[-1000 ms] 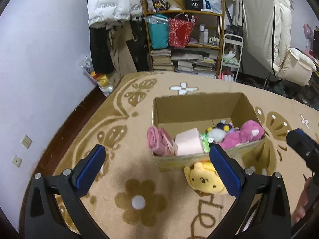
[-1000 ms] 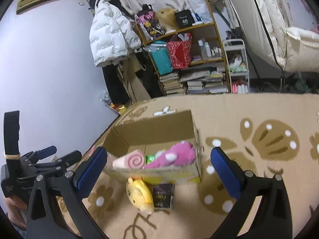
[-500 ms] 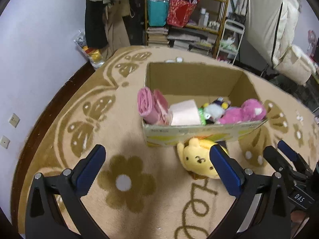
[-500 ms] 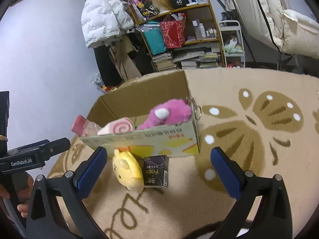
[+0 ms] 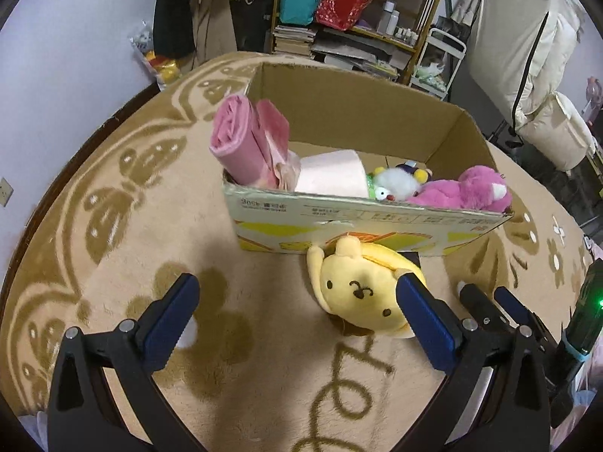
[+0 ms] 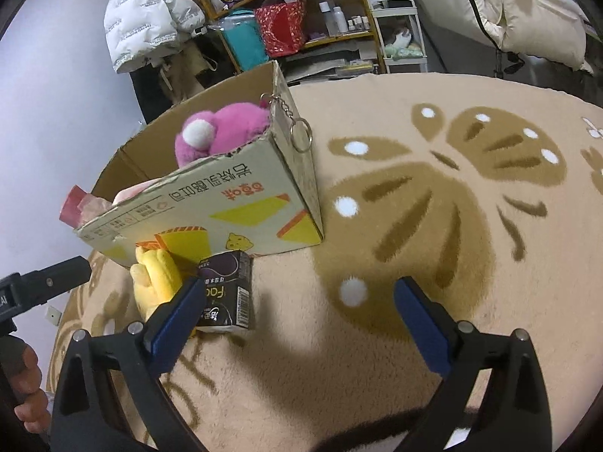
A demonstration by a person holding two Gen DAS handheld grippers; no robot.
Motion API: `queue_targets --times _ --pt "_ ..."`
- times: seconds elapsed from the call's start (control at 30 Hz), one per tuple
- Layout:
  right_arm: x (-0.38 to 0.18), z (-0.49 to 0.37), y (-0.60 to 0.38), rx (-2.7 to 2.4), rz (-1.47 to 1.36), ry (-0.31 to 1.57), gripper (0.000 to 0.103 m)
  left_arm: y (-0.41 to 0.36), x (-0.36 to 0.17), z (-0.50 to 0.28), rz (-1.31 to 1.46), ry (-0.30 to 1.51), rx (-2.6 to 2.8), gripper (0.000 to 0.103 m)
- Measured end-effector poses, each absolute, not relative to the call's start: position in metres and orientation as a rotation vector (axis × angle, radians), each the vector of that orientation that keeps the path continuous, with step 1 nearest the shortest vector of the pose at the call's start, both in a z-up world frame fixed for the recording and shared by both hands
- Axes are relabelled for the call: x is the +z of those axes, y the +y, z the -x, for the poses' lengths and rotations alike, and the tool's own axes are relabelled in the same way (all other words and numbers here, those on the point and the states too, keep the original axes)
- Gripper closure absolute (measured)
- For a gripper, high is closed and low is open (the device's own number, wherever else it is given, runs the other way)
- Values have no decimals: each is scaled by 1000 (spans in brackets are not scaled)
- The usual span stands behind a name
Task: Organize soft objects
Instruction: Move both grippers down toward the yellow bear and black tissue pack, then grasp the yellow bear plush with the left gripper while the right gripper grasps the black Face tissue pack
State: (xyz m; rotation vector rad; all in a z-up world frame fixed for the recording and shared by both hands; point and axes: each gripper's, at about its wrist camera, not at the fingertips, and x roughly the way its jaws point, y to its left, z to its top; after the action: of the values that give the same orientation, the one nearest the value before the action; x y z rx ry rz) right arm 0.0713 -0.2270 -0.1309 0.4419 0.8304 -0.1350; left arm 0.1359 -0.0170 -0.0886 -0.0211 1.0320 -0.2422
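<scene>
Both rigs have dropped in a lot closer over the last second, so the rug and the box now fill the views. The box already holds a pink bear and rolled towels. The yellow plush lies on the rug against the box's front wall, next to a dark pack. Left hand-held gripper is spread wide, its right finger by the plush; right hand-held gripper is spread too. Looks like a plush pickup is coming.

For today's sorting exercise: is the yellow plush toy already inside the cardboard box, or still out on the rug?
Out. The yellow plush toy lies on the rug against the cardboard box's front wall.
</scene>
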Motion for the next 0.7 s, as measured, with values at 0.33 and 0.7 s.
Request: queue_targets --times 0.33,0.7 --pt "-149 -86 -213 -83 -425 868 0 -29 -97 -143 14 1047 -267 0" --pt "-158 -101 -198 -27 -403 876 0 -51 -112 -148 -12 1082 -301 0"
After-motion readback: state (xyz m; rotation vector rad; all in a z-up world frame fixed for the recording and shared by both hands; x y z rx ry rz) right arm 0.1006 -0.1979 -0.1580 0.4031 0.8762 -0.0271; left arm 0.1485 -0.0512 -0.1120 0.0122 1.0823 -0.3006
